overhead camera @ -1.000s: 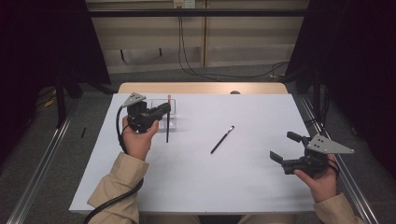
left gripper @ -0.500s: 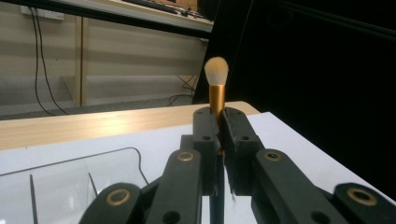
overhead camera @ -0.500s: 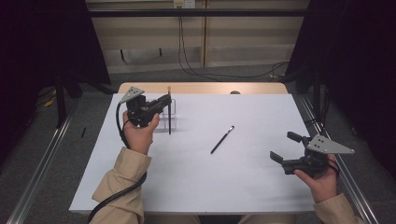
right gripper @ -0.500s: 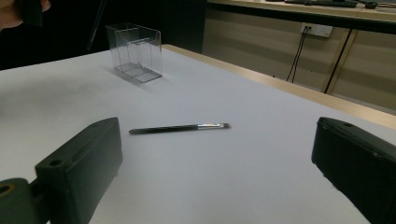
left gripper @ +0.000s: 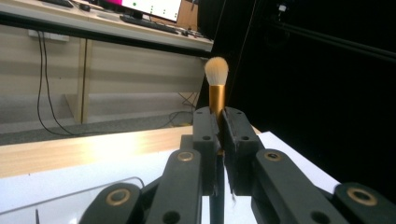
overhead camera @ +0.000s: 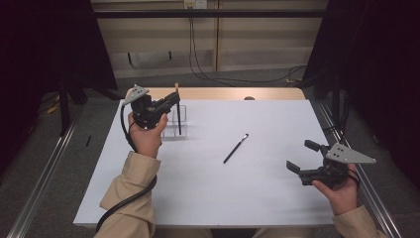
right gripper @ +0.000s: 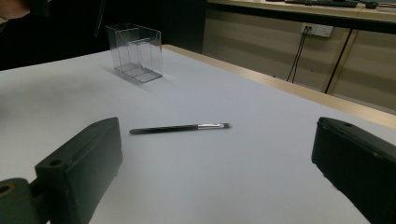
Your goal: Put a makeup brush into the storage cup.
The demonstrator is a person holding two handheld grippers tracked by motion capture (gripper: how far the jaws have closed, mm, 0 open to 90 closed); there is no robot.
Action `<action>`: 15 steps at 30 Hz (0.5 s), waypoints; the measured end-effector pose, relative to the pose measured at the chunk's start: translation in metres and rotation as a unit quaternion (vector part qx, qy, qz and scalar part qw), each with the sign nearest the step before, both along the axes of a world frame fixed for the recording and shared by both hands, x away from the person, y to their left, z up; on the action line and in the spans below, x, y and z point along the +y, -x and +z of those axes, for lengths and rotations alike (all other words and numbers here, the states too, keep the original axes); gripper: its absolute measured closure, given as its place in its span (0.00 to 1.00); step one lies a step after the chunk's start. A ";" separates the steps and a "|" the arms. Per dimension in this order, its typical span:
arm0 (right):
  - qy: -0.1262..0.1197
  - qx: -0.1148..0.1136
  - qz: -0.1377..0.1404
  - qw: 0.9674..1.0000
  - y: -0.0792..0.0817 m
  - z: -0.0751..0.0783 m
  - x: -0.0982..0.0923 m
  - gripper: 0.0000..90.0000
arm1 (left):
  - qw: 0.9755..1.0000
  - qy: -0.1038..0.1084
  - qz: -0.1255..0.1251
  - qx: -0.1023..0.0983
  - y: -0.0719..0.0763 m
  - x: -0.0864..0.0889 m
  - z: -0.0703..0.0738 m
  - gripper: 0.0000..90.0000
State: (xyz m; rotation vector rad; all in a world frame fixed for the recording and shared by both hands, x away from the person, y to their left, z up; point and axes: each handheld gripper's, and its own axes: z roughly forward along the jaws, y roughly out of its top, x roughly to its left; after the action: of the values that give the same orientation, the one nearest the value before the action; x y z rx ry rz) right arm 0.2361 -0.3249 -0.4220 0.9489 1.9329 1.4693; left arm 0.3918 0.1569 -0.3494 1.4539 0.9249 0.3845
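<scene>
My left gripper [overhead camera: 171,101] is at the table's far left, shut on a make-up brush [overhead camera: 178,121] that stands upright, pale bristles on top. In the left gripper view the gold ferrule [left gripper: 216,95] rises out of my left gripper's [left gripper: 219,119] closed jaws. The black handle hangs down in front of a clear plastic holder [overhead camera: 171,130]; I cannot tell whether its end is inside. A thin black brush [overhead camera: 236,148] lies flat mid-table, also seen as the thin brush [right gripper: 180,128] ahead of my right gripper [right gripper: 217,140]. My right gripper [overhead camera: 303,156] is open and holds nothing.
The white table top [overhead camera: 208,198] has a wooden strip [overhead camera: 223,93] along its far edge. The clear holder [right gripper: 135,52] stands far from the right gripper. A cable [overhead camera: 126,203] trails from the left gripper along the sleeve. Metal rails run beside both table sides.
The left gripper has risen a little and moved toward the far edge with the upright brush, whose lower end now hangs at the clear holder. The right gripper has stayed still.
</scene>
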 end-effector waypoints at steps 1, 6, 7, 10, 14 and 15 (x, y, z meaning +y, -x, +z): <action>0.000 0.000 0.001 1.000 0.000 0.000 0.000 0.02 | 1.000 0.001 0.001 -0.002 -0.001 0.000 0.001 0.94; 0.000 -0.001 0.000 1.000 0.000 0.000 0.000 0.02 | 1.000 0.008 0.007 -0.006 -0.004 0.002 0.002 0.94; 0.000 -0.001 0.000 1.000 0.000 0.000 0.000 0.02 | 1.000 0.011 0.007 -0.006 -0.005 0.002 0.002 0.94; 0.000 0.000 0.001 1.000 0.000 0.000 0.000 0.02 | 1.000 0.008 0.008 -0.010 -0.007 0.002 0.001 0.94; 0.000 0.001 0.001 1.000 0.000 -0.001 0.000 0.02 | 1.000 0.010 0.010 -0.011 -0.010 0.000 0.003 0.94; 0.000 0.001 0.001 1.000 0.000 -0.001 0.000 0.02 | 1.000 0.009 0.012 -0.014 -0.011 0.000 0.003 0.94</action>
State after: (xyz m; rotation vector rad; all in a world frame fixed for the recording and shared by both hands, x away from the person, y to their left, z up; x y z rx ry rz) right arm 0.2364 -0.3251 -0.4225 0.9497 1.9351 1.4707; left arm 0.4027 0.1570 -0.3464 1.4186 0.9225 0.4114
